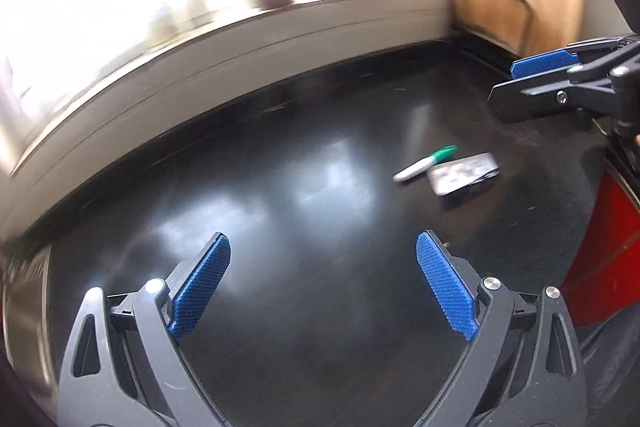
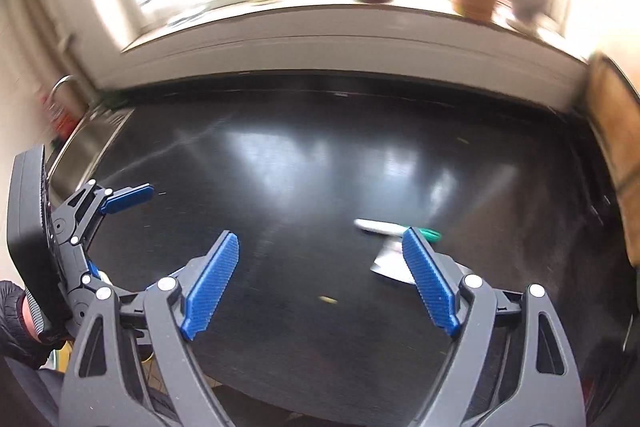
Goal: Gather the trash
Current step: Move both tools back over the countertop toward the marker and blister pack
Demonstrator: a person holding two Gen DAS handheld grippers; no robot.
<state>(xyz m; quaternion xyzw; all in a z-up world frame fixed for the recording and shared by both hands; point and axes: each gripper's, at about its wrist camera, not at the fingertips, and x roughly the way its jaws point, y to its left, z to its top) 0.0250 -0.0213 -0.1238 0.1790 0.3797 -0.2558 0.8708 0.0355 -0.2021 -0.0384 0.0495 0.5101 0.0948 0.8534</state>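
Observation:
A shiny crumpled wrapper lies on the black countertop, beside a white marker with a green cap. In the right wrist view the wrapper and marker sit just behind my right finger. A small yellow crumb lies on the countertop between my fingers. My left gripper is open and empty, above bare counter left of the wrapper. My right gripper is open and empty; it also shows in the left wrist view at the right, its opening not clear there.
A window sill with blurred pots runs along the back wall. A steel sink lies at the counter's left end. A wooden board leans at the back right corner. A red object stands at the right edge.

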